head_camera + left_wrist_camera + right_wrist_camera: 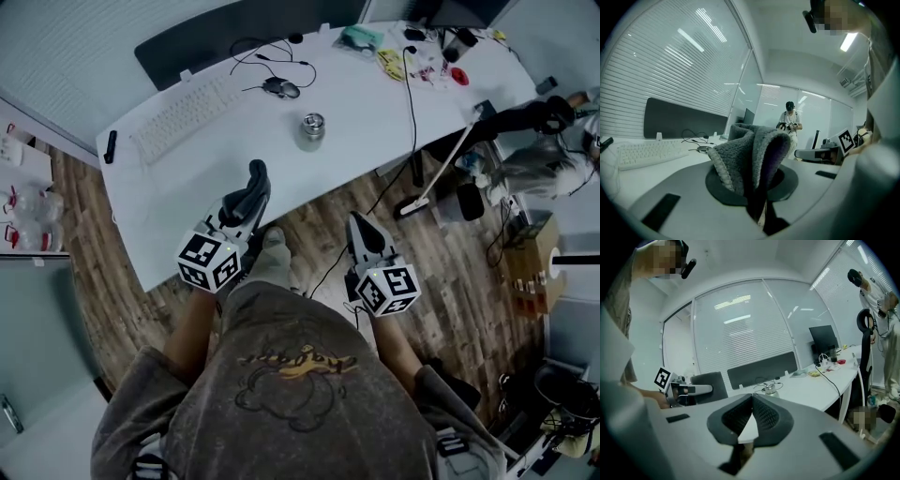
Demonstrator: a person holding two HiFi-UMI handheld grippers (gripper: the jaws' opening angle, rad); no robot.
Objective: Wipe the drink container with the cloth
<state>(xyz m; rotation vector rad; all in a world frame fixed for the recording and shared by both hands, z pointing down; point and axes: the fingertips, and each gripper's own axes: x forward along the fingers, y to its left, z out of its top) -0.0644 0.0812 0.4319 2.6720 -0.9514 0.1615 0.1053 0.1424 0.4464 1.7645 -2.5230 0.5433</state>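
Note:
The drink container (pixel 312 128), a small shiny metal cup, stands upright near the middle of the white desk (pixel 375 112). It also shows small and far off as the cup (pixel 769 389) beyond my right jaws. My left gripper (pixel 251 194) hovers over the desk's near edge, short of the cup, shut on a folded grey fleece cloth (pixel 256 176). In the left gripper view the cloth (pixel 750 152) stands up from the left gripper (pixel 753 183) and hides the cup. My right gripper (pixel 360 225) hangs over the wooden floor off the desk's edge. Its jaws (pixel 751 401) are shut with nothing between them.
A white keyboard (pixel 183 117), a mouse (pixel 281 88) with cables and a black pen-like object (pixel 111 146) lie on the desk's far side. Clutter fills the right end (pixel 422 52). A mop (pixel 441 173) leans at the desk's right. Another person (pixel 789 123) stands far off.

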